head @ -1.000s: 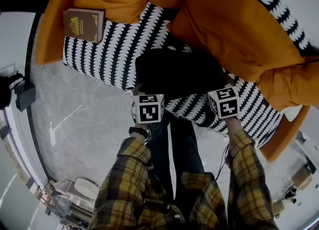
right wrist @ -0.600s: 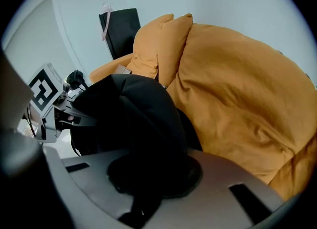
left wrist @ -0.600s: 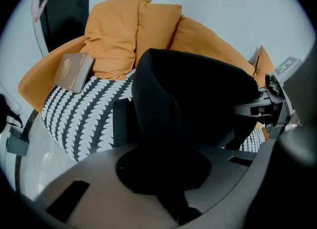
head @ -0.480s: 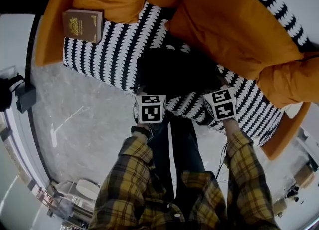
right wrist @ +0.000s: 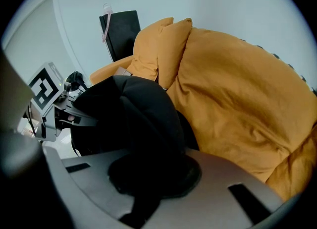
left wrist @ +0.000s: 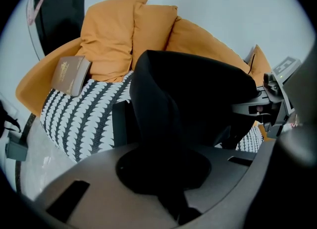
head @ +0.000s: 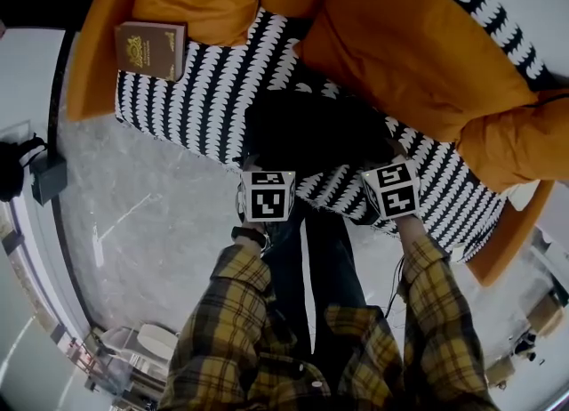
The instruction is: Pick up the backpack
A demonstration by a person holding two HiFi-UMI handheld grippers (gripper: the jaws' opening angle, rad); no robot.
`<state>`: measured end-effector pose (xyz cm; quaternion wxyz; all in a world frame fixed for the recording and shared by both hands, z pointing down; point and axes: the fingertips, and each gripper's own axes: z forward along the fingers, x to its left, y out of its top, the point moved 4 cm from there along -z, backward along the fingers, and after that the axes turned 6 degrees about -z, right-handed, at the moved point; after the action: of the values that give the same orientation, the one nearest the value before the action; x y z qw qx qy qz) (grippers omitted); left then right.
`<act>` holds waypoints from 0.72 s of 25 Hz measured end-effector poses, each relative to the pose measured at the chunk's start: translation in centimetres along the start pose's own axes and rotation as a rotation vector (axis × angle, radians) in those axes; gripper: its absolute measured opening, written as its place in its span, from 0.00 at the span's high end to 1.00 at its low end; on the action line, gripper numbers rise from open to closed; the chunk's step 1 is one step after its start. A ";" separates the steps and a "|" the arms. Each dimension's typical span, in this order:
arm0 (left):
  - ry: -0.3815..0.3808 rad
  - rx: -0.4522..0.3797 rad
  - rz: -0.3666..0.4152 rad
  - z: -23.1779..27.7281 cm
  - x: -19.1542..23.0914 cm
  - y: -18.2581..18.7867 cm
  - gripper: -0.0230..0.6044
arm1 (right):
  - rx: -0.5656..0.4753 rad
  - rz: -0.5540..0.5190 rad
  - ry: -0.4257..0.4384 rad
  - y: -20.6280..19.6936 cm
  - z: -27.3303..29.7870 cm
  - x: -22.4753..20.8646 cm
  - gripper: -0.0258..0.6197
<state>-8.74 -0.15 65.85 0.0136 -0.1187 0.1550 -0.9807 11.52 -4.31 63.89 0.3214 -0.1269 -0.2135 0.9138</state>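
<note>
Sofa, backpack, left tongs, right tongs both just clamped on it, book unreadable

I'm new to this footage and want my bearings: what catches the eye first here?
A black fabric backpack sits mid-seat on the black-and-white patterned sofa, with the left gripper and right gripper, fingers having just been closing, pinched on its fabric. Orange cushions fill the sofa's back, and a brown book lies at the seat's left end.

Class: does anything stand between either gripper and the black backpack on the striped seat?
Nothing visible does. The left gripper, its jaws just closed, and the right gripper are both shut on the backpack.
</note>
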 end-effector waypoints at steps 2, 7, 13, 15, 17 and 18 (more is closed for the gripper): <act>-0.001 -0.002 -0.010 -0.5 0.0 0.1 0.90 | -0.001 0.003 -0.001 0.2 -0.4 0.1 0.91; 0.002 -0.024 -0.014 -1.5 -0.3 0.7 0.90 | -0.022 0.002 -0.003 0.6 -1.3 0.1 0.91; -0.001 -0.063 -0.016 -2.6 -0.4 1.2 0.90 | -0.054 0.030 -0.006 0.8 -2.2 0.3 0.91; 0.000 -0.070 -0.022 -3.3 -0.4 1.2 0.90 | -0.060 0.034 -0.006 0.8 -2.7 0.5 0.91; -0.002 -0.079 -0.022 -4.1 -0.7 1.4 0.90 | -0.065 0.038 -0.010 0.9 -3.5 0.7 0.91; -0.005 -0.085 -0.020 -4.5 -0.8 1.6 0.90 | -0.068 0.038 -0.015 1.0 -3.8 0.7 0.91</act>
<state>-9.06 -0.23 61.03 -0.0008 -0.1229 0.1951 -0.9730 11.85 -3.36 59.97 0.2976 -0.1351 -0.2443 0.9129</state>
